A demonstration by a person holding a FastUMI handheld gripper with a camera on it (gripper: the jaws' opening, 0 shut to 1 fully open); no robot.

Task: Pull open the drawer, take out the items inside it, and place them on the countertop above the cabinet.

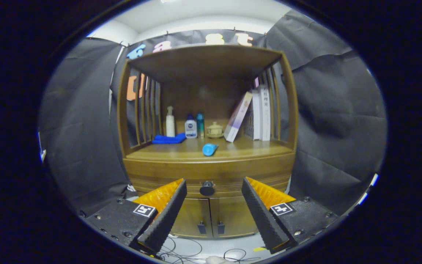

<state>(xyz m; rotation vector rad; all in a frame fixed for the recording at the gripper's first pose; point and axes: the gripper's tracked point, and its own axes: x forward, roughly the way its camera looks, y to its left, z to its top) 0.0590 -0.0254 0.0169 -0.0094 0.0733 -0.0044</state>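
A wooden cabinet stands ahead of me, with its drawer front (167, 176) closed under the countertop (233, 151). The drawer's round dark knob (207, 188) sits centred between my two fingers, a little beyond their tips. My gripper (214, 190) is open, with nothing between its fingers. A blue object (209, 149) lies on its side near the countertop's front edge. What is inside the drawer is hidden.
At the back of the countertop stand a white pump bottle (170, 122), a small white bottle (191, 127), a teal bottle (200, 124), a lidded ceramic pot (215, 129), a folded blue cloth (168, 139) and leaning books (255, 114). Two lower doors (211, 216) sit below the drawer. Cables (196, 253) lie on the floor.
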